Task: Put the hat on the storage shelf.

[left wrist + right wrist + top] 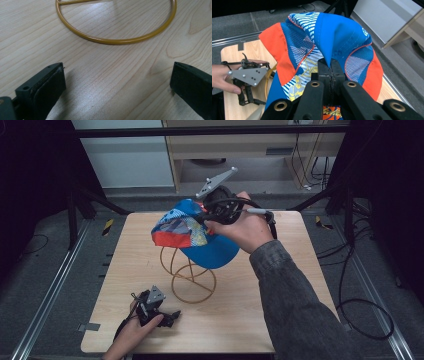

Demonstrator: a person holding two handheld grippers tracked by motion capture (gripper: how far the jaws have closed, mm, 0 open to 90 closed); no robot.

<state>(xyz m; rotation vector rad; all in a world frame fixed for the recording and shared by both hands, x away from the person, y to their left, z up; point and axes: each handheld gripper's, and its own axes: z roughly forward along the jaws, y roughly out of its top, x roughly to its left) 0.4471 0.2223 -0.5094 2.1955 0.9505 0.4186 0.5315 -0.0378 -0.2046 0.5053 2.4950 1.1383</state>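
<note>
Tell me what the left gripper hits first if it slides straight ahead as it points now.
Probably the base ring of the yellow wire stand: bare table lies between the open left gripper and it.

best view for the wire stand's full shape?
High view: the yellow wire stand shows from its base ring up to the loops under the cap. The left gripper view catches just part of its base ring on the table. The right gripper view gives a yellow sliver beside the cap.
</note>
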